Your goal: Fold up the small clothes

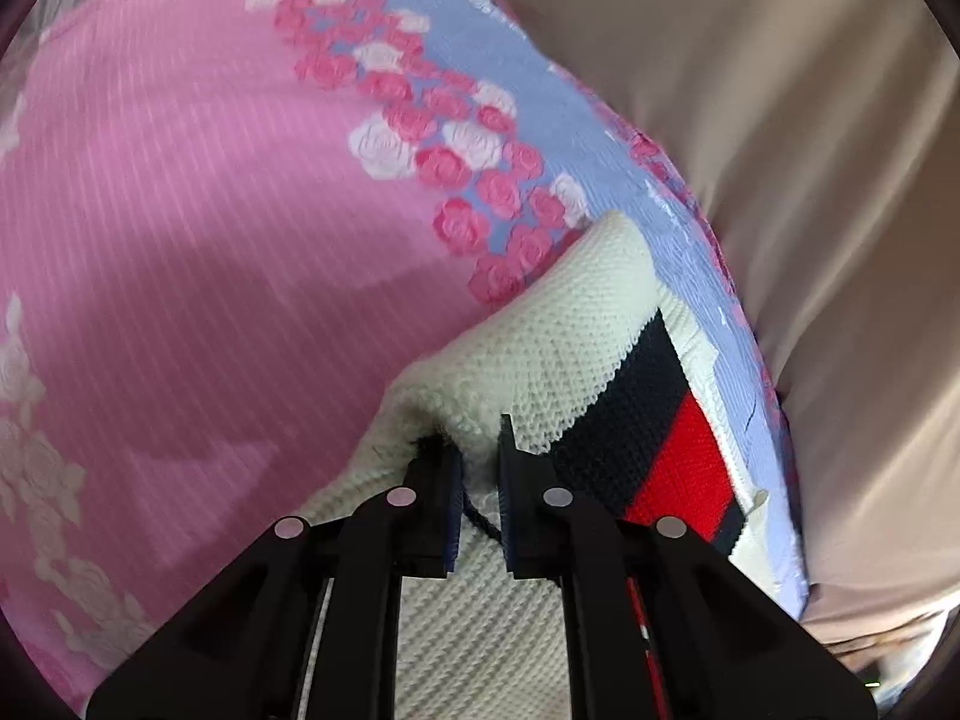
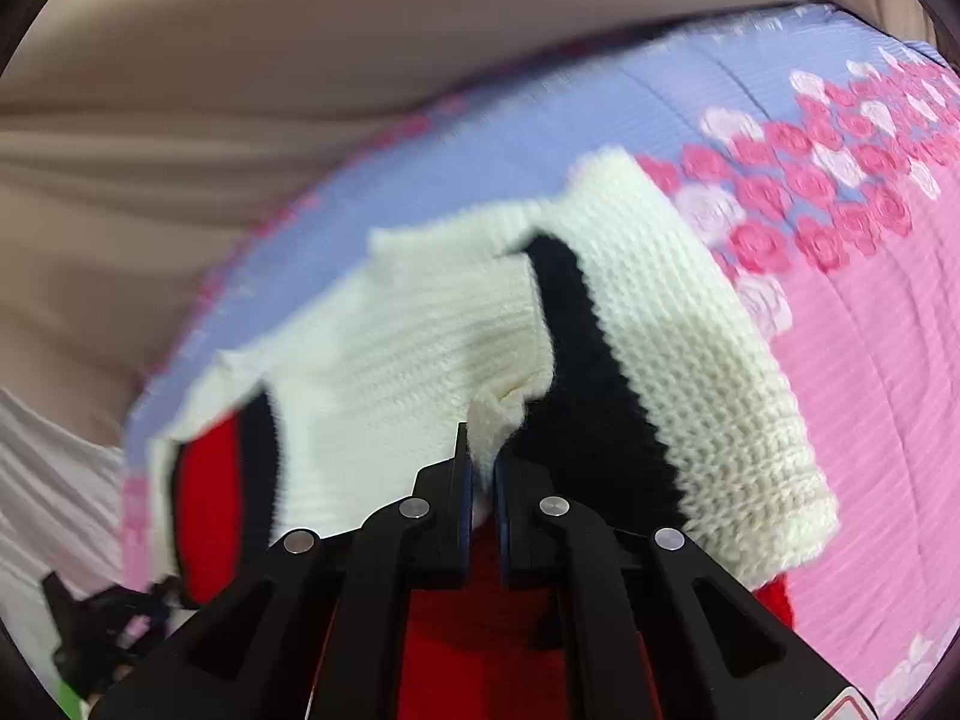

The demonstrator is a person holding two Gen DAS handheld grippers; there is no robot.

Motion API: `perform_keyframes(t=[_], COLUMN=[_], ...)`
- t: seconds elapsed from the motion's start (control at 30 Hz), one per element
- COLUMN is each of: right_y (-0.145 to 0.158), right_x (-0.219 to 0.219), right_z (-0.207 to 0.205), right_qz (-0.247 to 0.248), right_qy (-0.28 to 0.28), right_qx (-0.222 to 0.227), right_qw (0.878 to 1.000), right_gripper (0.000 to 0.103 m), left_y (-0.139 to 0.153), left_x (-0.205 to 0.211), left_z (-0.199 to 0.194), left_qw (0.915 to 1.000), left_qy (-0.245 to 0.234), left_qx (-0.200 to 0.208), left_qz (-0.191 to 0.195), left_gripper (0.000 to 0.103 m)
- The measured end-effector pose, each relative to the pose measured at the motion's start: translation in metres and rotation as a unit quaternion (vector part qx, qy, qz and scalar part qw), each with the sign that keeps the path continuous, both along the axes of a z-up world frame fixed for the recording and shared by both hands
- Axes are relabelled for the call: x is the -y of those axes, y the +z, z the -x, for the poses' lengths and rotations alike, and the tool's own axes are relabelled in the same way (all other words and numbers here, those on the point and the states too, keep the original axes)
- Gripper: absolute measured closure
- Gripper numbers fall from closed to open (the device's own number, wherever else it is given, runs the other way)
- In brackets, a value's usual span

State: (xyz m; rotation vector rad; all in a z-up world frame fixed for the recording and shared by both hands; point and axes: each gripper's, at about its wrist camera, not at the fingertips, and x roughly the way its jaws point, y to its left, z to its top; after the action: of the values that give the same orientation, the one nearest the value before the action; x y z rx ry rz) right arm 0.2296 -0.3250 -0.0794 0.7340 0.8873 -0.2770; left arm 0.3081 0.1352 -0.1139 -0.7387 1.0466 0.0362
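A small knit sweater (image 1: 540,354), cream with black and red bands, lies on a pink and lilac rose-print bedspread (image 1: 180,210). My left gripper (image 1: 480,450) is shut on a bunched cream fold of the sweater near a black yarn end. In the right wrist view the sweater (image 2: 420,330) spreads ahead, a cream sleeve (image 2: 720,372) hanging to the right. My right gripper (image 2: 480,456) is shut on a cream fold where the black band (image 2: 576,360) meets it. The other gripper (image 2: 102,630) shows at the lower left of that view.
The bedspread (image 2: 870,390) covers the bed under the sweater. Beige draped fabric (image 1: 810,150) runs along the bed's far edge; it also shows in the right wrist view (image 2: 240,90). White pleated cloth (image 2: 54,480) lies at the left.
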Motion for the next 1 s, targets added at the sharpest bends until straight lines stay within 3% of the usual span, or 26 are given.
perform_keyframes(t=[0.1, 0.2, 0.33, 0.43, 0.47, 0.5, 0.6, 0.67, 0.73, 0.8, 1.0], right_y=[0.028, -0.02, 0.005, 0.032, 0.038, 0.043, 0.04, 0.025, 0.003, -0.021, 0.031], right_x=[-0.003, 0.001, -0.003, -0.016, -0.021, -0.03, -0.037, -0.048, -0.044, -0.035, -0.036], right_z=[0.008, 0.002, 0.015, 0.03, 0.032, 0.033, 0.03, 0.023, 0.008, 0.002, 0.058], right_qz=[0.023, 0.02, 0.003, 0.064, 0.081, 0.091, 0.11, 0.111, 0.113, 0.111, 0.115], right_qy=[0.003, 0.006, 0.002, 0.004, 0.007, 0.019, 0.041, 0.064, 0.084, 0.082, 0.055], right_qx=[0.055, -0.032, 0.016, 0.021, 0.021, 0.021, 0.012, -0.003, -0.036, -0.076, -0.031], right_qw=[0.998, 0.999, 1.0, 0.998, 0.996, 0.995, 0.993, 0.992, 0.989, 0.988, 0.991], right_gripper=[0.097, 0.097, 0.095, 0.088, 0.088, 0.088, 0.088, 0.094, 0.1, 0.103, 0.1], left_y=[-0.005, -0.002, 0.004, 0.021, 0.03, 0.036, 0.046, 0.036, 0.019, 0.012, 0.038], left_x=[-0.002, 0.0, 0.004, 0.007, 0.01, 0.012, 0.031, 0.042, 0.043, 0.043, 0.031], left_z=[-0.003, -0.003, -0.002, 0.007, 0.012, 0.016, 0.016, 0.003, -0.003, -0.006, 0.033], left_qw=[0.9999, 0.9997, 0.9979, 0.9957, 0.9941, 0.9926, 0.9849, 0.9777, 0.9714, 0.9662, 0.968], left_qy=[0.001, -0.013, -0.045, -0.058, -0.059, -0.059, -0.082, -0.103, -0.112, -0.13, -0.149], left_qx=[-0.01, -0.006, 0.003, 0.013, 0.022, 0.03, 0.047, 0.036, 0.014, 0.019, 0.028], left_qz=[0.004, -0.022, -0.046, -0.071, -0.089, -0.102, -0.145, -0.179, -0.209, -0.222, -0.2], left_gripper=[0.092, 0.091, 0.088, 0.07, 0.057, 0.054, 0.054, 0.054, 0.055, 0.056, 0.055])
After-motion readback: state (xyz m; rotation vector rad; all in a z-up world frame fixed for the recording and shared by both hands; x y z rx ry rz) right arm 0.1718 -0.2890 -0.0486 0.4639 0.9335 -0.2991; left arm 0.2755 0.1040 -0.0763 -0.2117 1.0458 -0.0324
